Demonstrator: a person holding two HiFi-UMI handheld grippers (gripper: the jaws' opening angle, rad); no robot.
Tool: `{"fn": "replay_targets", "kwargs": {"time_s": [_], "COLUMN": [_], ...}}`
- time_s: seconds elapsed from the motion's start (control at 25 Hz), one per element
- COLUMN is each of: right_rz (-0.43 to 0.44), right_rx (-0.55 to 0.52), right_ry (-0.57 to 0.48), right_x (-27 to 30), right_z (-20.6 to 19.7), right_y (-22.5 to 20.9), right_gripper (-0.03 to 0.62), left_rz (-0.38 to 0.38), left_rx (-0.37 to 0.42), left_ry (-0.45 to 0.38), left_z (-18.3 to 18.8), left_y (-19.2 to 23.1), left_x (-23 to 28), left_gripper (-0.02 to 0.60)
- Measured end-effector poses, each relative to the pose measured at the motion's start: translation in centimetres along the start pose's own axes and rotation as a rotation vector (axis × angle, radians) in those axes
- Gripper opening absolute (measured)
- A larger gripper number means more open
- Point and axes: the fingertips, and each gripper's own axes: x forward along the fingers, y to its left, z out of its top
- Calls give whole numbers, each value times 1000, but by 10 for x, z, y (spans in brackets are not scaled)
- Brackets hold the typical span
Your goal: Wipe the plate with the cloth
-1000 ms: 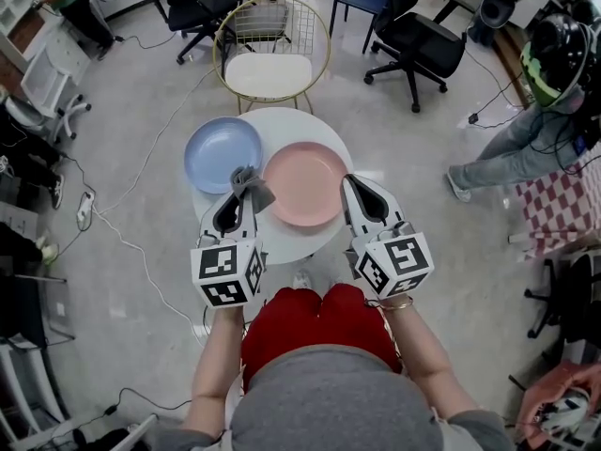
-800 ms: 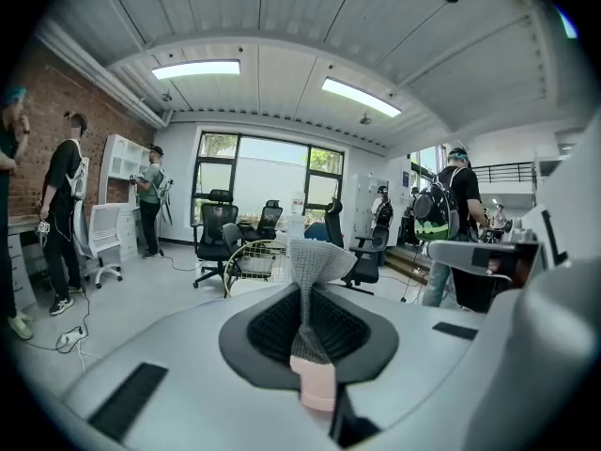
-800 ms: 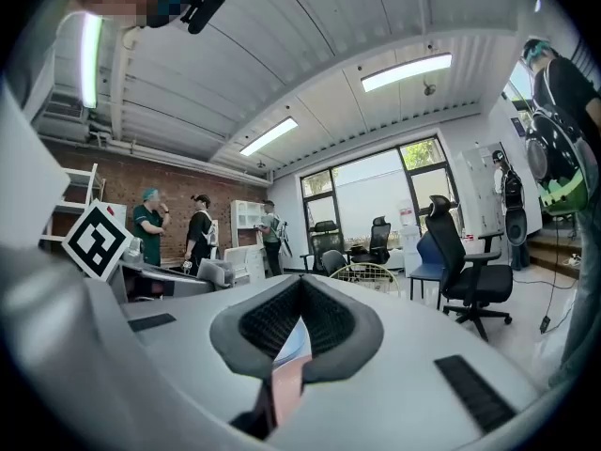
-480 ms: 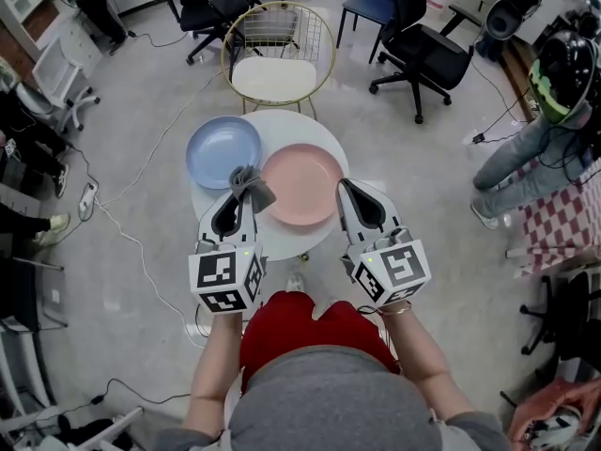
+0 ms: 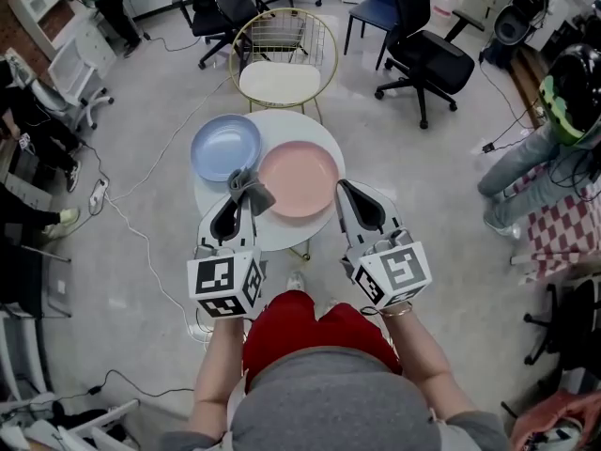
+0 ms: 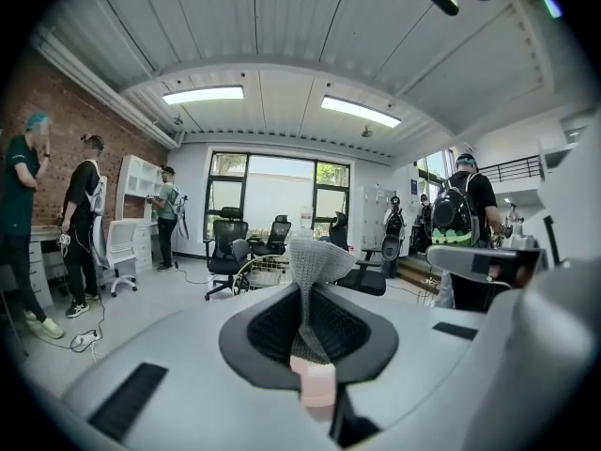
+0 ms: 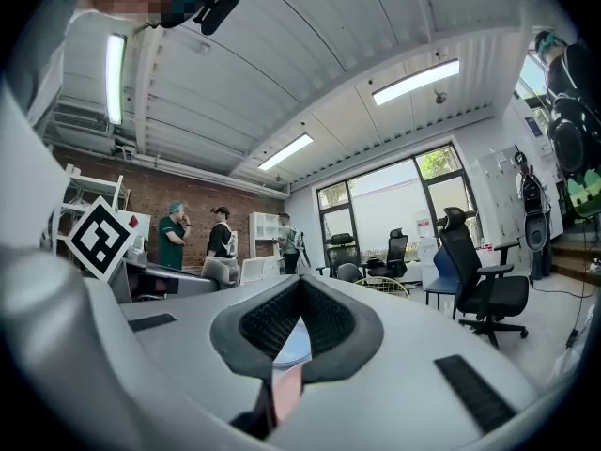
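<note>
A pink plate (image 5: 298,178) lies on a small round white table (image 5: 282,233), with a blue plate (image 5: 225,147) touching it on the left. My left gripper (image 5: 241,192) is shut on a grey cloth (image 5: 248,187), which sticks up from its tips over the pink plate's left rim. In the left gripper view the cloth (image 6: 315,263) fans out above the closed jaws of the left gripper (image 6: 305,294). My right gripper (image 5: 343,191) hovers by the pink plate's right rim, shut with nothing seen in it. The right gripper (image 7: 300,285) shows its jaws closed at the tips.
A gold wire chair (image 5: 280,59) with a white seat stands just behind the table. Black office chairs (image 5: 427,50) are further back. A white cable (image 5: 141,177) runs across the floor on the left. People stand at the right edge (image 5: 554,130) and far left.
Both grippers keep the same pose beside the pink plate, the cloth still held in the left one. Only the head view has shifted slightly.
</note>
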Motion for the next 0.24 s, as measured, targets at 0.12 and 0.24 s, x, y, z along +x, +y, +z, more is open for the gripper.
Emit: {"fn": "replay_targets", "kwargs": {"time_s": [0.12, 0.24], "right_rz": [7, 22], "right_rx": [2, 0], "right_ry": [-18, -22], "right_x": [-14, -25], "right_z": [6, 9], "right_y": [2, 8], "right_gripper": [28, 28], "left_rz": [11, 26], "left_rx": [6, 5], "left_ry": [-13, -26], "left_z": [3, 5], "left_y": [-9, -14], "left_x": [-14, -29], "left_gripper": [34, 34]}}
